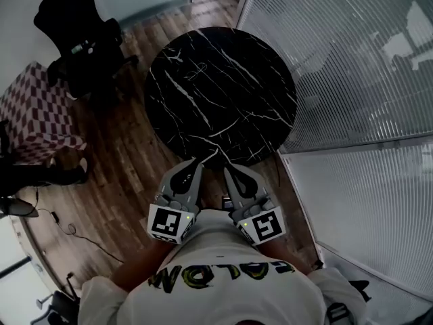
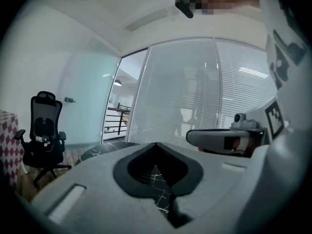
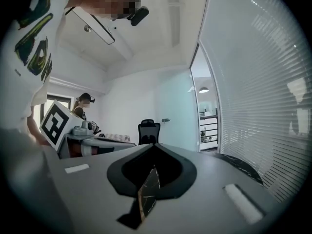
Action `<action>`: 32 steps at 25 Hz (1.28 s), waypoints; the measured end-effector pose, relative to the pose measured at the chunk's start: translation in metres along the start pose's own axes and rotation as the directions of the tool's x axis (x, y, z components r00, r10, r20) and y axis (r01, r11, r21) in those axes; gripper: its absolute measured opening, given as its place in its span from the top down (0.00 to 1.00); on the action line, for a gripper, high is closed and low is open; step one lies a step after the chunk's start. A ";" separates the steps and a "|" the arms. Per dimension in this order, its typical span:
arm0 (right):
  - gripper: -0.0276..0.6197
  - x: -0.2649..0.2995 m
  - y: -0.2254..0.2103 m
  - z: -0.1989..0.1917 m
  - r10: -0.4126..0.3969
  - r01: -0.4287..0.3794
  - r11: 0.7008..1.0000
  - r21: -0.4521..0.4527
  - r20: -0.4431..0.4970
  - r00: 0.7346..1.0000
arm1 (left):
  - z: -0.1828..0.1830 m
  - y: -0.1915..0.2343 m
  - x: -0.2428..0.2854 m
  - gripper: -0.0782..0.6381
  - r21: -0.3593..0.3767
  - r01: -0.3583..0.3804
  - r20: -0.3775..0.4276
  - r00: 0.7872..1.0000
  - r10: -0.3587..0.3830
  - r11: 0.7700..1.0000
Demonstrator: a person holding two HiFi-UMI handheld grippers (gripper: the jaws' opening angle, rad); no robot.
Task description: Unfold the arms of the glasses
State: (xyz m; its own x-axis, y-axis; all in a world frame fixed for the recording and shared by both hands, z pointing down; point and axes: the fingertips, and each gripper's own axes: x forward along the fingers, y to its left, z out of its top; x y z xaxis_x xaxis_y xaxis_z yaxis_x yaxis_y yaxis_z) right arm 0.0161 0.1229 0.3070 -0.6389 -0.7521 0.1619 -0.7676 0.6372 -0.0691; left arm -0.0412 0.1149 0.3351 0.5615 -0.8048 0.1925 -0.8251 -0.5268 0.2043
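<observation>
A round black marble table (image 1: 257, 59) stands on a wood floor (image 1: 122, 147), with a black chair (image 1: 74, 39) beyond it on the left and a glass wall with blinds (image 1: 352, 66) on the right. The left gripper (image 1: 201, 161) and right gripper (image 1: 229, 170) are held close to the person's body, side by side. Their tips point at the table's near edge and sit just short of it.

In the left gripper view, the left gripper (image 2: 156, 144) has its jaws pressed together with nothing between them; only table shows through the gap in the pads. The right gripper (image 3: 155, 144) is the same in its own view: jaws together and empty.

The glasses (image 1: 193, 74) show, if at all, only as a faint thin outline on the table well ahead of the left gripper. It is too small to be sure, and neither gripper view shows them.

The task looks not yet begun, and the step in hand is the reach. To do it well, both grippers should probably spread their jaws before they arrive. One could then pin the frame front lightly near a hinge. The other could take an arm close to its tip and swing it out along the hinge's own arc. A light grip should keep the thin frame from twisting or sliding on the smooth marble.
</observation>
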 end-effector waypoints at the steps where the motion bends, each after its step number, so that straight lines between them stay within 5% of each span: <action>1: 0.95 0.017 -0.006 0.005 -0.003 0.003 1.000 -0.004 0.002 1.000 | 0.005 0.015 0.010 0.89 0.004 0.003 -0.005 1.000 -0.003 1.000; 12: 0.95 0.125 -0.042 0.017 -0.082 0.082 0.997 0.011 -0.017 0.996 | 0.026 0.106 0.072 0.89 0.008 0.072 -0.039 0.997 -0.071 0.997; 19: 0.95 0.138 -0.043 0.006 -0.114 0.115 0.993 0.017 -0.044 0.992 | 0.029 0.111 0.079 0.89 0.201 0.130 -0.033 0.992 -0.126 0.971; 32: 0.95 0.132 -0.061 0.014 -0.127 0.127 0.992 -0.009 -0.021 0.992 | 0.038 0.101 0.091 0.89 0.215 0.125 -0.044 0.992 -0.118 0.969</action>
State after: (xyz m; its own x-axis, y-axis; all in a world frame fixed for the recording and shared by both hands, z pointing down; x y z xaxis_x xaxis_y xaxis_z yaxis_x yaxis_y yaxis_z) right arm -0.0221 -0.0183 0.3186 -0.5352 -0.8231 0.1901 -0.8419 0.5382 -0.0397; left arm -0.0759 -0.0221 0.3372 0.6571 -0.7242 0.2093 -0.7427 -0.6694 0.0158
